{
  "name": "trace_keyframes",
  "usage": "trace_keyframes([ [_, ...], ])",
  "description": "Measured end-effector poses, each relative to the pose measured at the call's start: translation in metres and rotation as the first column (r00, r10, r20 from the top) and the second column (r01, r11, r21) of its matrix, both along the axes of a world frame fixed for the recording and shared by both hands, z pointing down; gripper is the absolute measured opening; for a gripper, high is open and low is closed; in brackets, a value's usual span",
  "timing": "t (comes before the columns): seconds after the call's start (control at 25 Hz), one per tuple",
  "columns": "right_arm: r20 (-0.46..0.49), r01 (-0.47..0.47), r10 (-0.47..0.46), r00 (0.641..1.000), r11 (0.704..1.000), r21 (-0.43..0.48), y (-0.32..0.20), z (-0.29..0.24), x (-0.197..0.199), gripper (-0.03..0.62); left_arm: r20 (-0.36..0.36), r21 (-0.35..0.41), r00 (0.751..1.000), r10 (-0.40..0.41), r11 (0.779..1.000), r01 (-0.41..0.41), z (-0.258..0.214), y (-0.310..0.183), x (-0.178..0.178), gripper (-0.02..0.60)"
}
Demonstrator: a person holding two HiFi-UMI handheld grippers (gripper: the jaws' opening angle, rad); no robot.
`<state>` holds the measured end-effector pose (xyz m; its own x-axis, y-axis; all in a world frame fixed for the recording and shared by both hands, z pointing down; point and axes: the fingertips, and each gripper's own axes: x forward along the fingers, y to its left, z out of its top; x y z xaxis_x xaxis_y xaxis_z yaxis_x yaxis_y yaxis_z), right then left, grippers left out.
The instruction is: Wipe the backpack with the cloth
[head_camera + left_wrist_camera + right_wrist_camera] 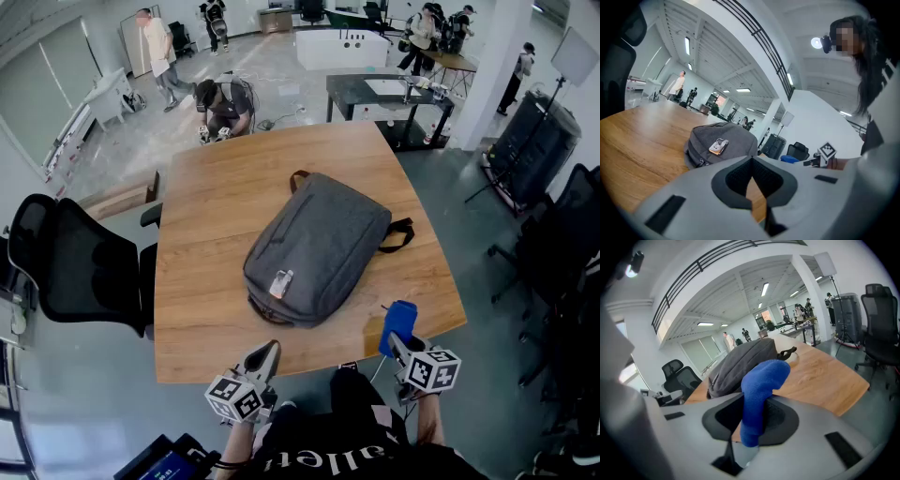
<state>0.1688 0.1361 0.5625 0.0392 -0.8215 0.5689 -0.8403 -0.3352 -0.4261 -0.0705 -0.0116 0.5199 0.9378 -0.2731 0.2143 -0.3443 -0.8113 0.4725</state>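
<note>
From the head view, the grey backpack lies flat in the middle of the wooden table, its lower end towards the near edge. The left gripper hangs over the near edge, left of the backpack's lower end and apart from it. The right gripper sits by the near right corner with the blue cloth standing up from it. A black office chair stands off the table's left edge. In the left gripper view the jaws meet at their tips with nothing between them, and the backpack lies beyond. In the right gripper view the jaws are clamped on the cloth, which curls over in front of the backpack.
</note>
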Motion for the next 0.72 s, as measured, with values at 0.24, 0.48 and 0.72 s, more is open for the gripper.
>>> trace_keyframes([
  [0.24, -0.163, 0.149, -0.161, 0.973, 0.985, -0.083, -0.051, 0.005, 0.125, 0.087, -0.025, -0.022, 0.995, -0.1, 0.995, 0.099, 0.004, -0.011, 0.08, 0.002],
  [0.48, -0.271, 0.317, -0.361, 0.892, 0.929, -0.193, -0.117, 0.029, 0.205, 0.087, 0.01, -0.023, 0.984, -0.177, 0.984, 0.177, 0.008, -0.015, 0.111, 0.002],
  [0.72, -0.37, 0.41, -0.498, 0.784, 0.864, -0.293, -0.17, 0.047, 0.242, 0.087, 0.072, -0.011, 0.946, -0.316, 0.948, 0.318, 0.003, -0.017, 0.093, 0.002],
])
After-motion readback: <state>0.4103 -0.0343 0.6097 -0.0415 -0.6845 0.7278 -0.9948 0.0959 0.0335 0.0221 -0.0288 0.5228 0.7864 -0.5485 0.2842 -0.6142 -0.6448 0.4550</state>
